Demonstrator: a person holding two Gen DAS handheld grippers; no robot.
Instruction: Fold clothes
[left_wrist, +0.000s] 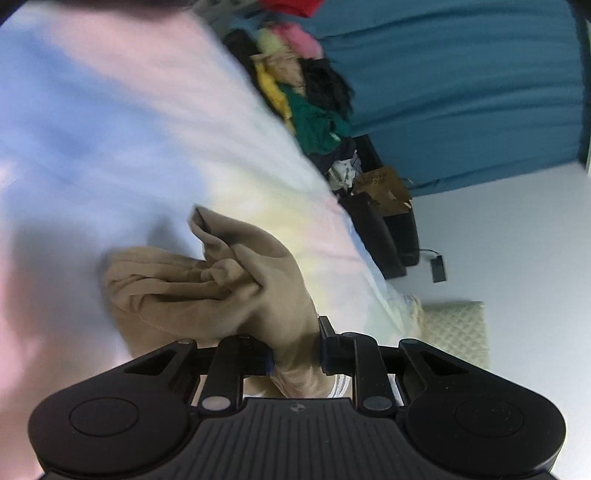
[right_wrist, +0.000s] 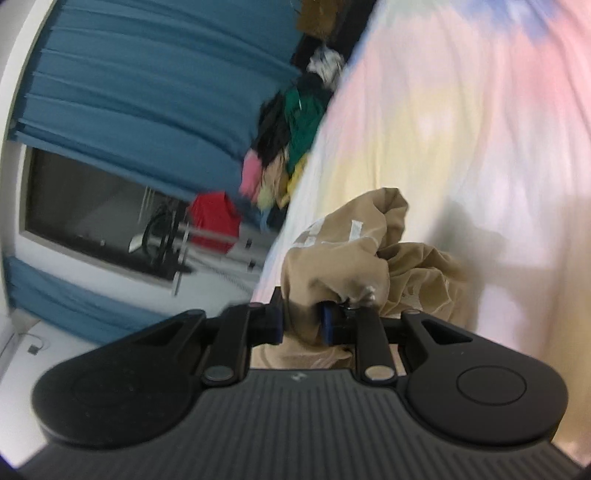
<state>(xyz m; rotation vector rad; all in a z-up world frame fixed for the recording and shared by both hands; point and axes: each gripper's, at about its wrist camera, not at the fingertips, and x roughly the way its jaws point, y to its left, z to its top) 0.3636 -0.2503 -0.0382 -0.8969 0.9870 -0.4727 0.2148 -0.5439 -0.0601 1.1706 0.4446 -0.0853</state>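
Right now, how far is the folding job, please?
Early stage. Nothing folded is visible. In hand: the tan garment is bunched, and both the left gripper and the right gripper have their jaws shut on it above the pastel sheet. Left: spread and fold it, then the pile of clothes at the sheet's edge.

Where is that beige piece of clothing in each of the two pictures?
Left wrist view: the beige garment sits bunched at lower centre, its end pinched in the left gripper.
Right wrist view: it is at centre, just right of the middle, crumpled and pinched in the right gripper.
Shared landmark: the blue curtain, with the pile of coloured clothes before it.
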